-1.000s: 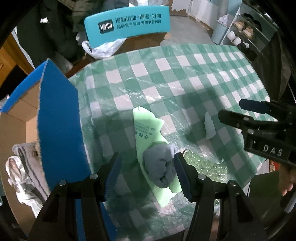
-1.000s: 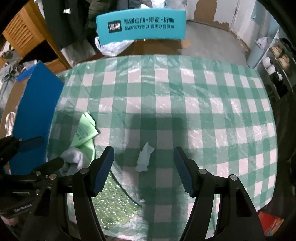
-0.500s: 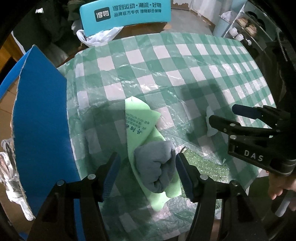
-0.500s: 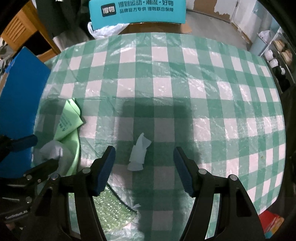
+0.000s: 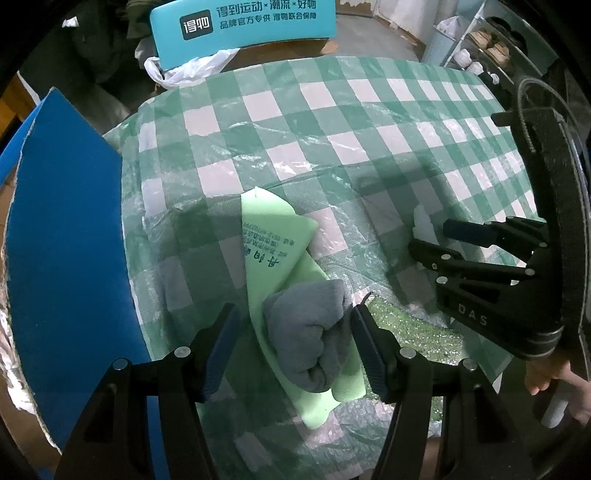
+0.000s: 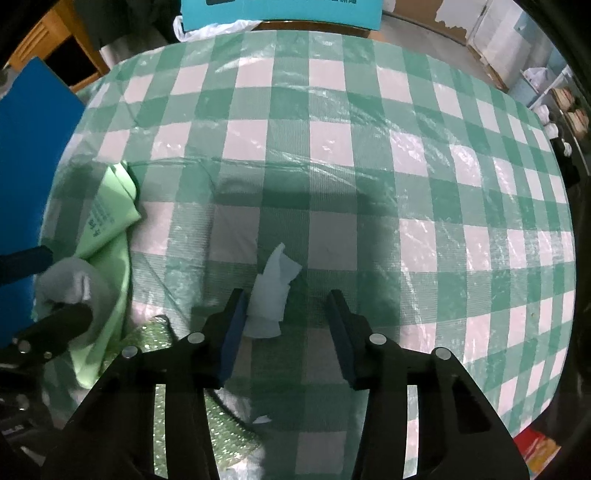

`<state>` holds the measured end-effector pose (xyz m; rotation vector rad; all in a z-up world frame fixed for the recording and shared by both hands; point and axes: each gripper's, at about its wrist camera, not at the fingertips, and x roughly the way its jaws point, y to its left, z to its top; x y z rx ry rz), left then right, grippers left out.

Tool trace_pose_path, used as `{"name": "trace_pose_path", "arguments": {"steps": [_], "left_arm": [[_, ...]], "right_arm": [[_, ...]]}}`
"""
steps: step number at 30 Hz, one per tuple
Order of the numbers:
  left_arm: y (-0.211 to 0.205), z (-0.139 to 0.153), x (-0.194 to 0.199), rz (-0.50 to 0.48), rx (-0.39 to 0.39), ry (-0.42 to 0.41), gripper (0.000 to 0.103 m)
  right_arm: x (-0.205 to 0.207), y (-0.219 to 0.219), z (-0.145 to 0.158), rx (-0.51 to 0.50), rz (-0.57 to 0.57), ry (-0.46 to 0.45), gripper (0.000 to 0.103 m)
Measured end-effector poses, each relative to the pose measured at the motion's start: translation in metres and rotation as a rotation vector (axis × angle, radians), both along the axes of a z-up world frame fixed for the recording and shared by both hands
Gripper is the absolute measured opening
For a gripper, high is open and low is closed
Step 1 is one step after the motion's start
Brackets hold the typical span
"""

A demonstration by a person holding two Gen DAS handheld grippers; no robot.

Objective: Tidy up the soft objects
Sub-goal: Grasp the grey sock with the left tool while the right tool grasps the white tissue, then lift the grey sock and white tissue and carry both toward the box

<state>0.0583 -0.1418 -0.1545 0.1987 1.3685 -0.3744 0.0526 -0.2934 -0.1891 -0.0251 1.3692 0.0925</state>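
Observation:
A rolled grey cloth (image 5: 314,332) lies on a light green foam sheet (image 5: 273,251) on the green checked table (image 5: 332,122). My left gripper (image 5: 291,332) is open with its jaws on either side of the grey cloth, low over it. The cloth (image 6: 70,284) and foam sheet (image 6: 107,210) also show at the left of the right wrist view. My right gripper (image 6: 286,321) is open around a crumpled white tissue (image 6: 271,291), whose left side is against the left finger. That gripper also shows at the right of the left wrist view (image 5: 432,240).
A blue cardboard box flap (image 5: 66,236) stands along the table's left edge. A green bubble-wrap sheet (image 5: 410,332) lies at the near edge between the grippers. A teal printed chair back (image 5: 243,22) stands behind the table. Shelves with shoes (image 5: 484,40) are far right.
Both grippers have come down and forward. The left one now straddles the grey cloth more closely. The right one has moved onto the tissue, which now sits between its fingers.

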Motion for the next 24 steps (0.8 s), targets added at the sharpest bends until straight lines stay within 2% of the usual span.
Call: {"name": "trace_pose_path", "arguments": {"steps": [4,6,9,14,24], "left_arm": [[0.001,-0.001,-0.001,-0.002,-0.011,0.006,0.061],[0.001,0.0,-0.001,-0.009,-0.023,0.006,0.041],[0.001,0.001,-0.003,-0.021,-0.035,0.013,0.03],[-0.001,0.007,-0.006,-0.037,-0.037,-0.012,0.023],[0.006,0.027,-0.006,-0.019,-0.067,-0.053,0.022]], "right_arm": [[0.0,0.0,0.001,0.009,0.006,-0.007,0.029],[-0.002,-0.001,0.002,0.015,0.016,-0.012,0.02],[-0.005,0.004,0.005,0.012,0.028,-0.019,0.02],[-0.002,0.006,0.012,0.028,0.02,-0.031,0.018],[-0.006,0.002,0.038,0.076,0.008,-0.079,0.015]]}}
